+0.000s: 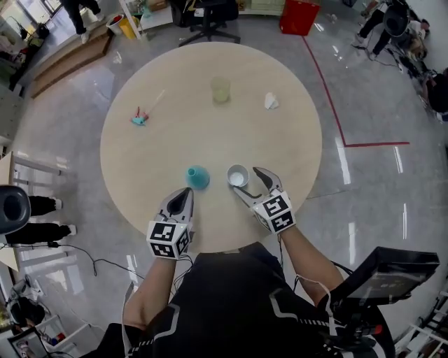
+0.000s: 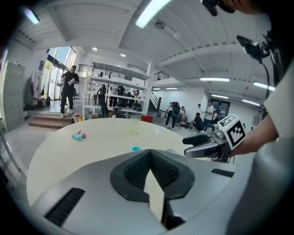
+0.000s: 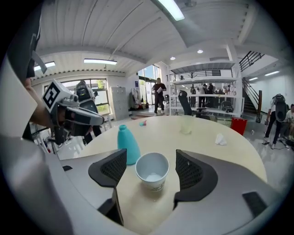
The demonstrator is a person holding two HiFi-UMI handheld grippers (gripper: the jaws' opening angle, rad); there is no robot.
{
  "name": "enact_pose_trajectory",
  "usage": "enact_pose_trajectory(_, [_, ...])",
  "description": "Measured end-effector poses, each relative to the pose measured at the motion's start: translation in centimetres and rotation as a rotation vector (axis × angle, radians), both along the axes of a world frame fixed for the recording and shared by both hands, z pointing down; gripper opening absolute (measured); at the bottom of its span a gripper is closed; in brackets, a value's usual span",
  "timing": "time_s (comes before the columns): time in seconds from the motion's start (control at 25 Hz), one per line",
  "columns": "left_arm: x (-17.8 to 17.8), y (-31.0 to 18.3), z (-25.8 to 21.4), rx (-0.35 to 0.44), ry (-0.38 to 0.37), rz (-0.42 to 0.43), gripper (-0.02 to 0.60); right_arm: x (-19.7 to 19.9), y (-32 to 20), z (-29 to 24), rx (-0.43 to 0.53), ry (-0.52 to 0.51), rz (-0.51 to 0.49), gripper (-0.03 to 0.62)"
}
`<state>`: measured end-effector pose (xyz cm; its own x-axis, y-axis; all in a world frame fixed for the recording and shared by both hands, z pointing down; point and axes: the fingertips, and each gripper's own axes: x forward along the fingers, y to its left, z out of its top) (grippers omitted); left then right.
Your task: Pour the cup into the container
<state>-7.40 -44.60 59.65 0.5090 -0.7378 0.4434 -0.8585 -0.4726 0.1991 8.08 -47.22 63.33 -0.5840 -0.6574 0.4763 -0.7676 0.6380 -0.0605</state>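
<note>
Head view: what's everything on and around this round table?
table: one, beige, round, centre
paper cup: one, white, near edge, between the right gripper's jaws, untouched
bottle: one, teal, just left of the paper cup
clear cup: one, pale yellowish, far side
tissue: one, white, crumpled, far right
small item: one, teal and red, far left
bin: one, red, floor beyond table
office chair: one, black, floor beyond table
left gripper: one, grey, jaws together, empty, near the bottle
right gripper: one, grey, jaws apart around the paper cup
</note>
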Motion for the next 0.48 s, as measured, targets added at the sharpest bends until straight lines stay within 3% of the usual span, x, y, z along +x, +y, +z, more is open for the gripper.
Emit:
enact_pose_trajectory(0.16, [0.1, -1.7, -2.9, 0.062, 0.057, -0.010, 0.002, -0.7, -1.6, -4.1, 0.041, -0.103, -0.004, 0.307])
enact_pose_trajectory(0.28, [-0.1, -2.0, -6.4, 0.147, 0.131, -0.016, 0.002, -1.0, -2.4, -7.3, 0.095, -0.123, -0.002, 0.137])
enact_pose_trajectory(0.4, [0.4, -1.9, -8.6, 0.168, 0.156, -0.013, 0.002, -0.3, -2.1, -9.5, 0.106, -0.119, 0.015, 0.027])
enact_pose_trajectory(0.48, [0.7, -1.9, -9.2, 0.175, 0.163, -0.010, 0.002, 0.0, -2.3, -10.0, 0.110, -0.096, 0.020, 0.006])
